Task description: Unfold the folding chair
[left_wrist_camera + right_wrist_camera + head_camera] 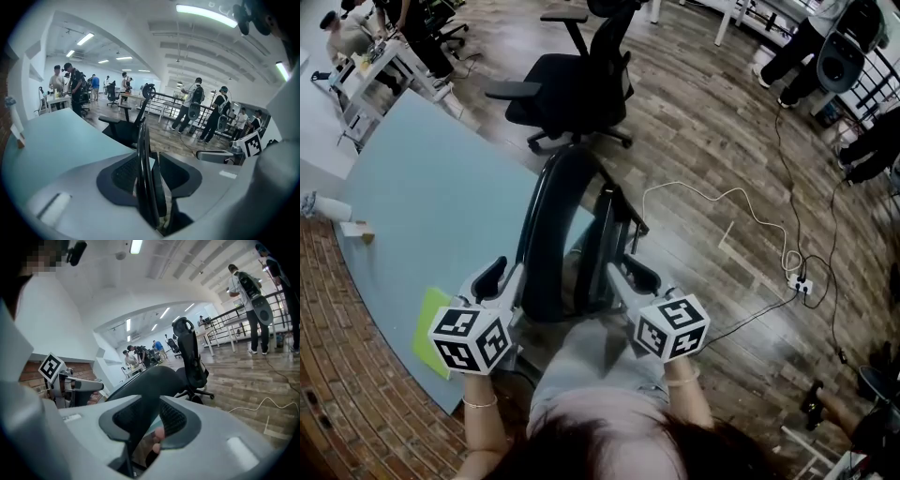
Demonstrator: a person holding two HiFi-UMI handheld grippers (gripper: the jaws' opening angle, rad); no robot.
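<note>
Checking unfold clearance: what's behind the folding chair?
A black office chair stands on the wood floor beyond the folding chair, with a pale blue panel at left. The floor right behind the folded frame is covered.

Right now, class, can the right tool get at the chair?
Probably yes. The chair stands upright just ahead of the person, and the right tool has the chair's dark edge between its open jaws. Nothing seems to block it.

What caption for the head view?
Left gripper and right gripper, jaws open, straddle the black frame of the folding chair, not yet unfolded.
</note>
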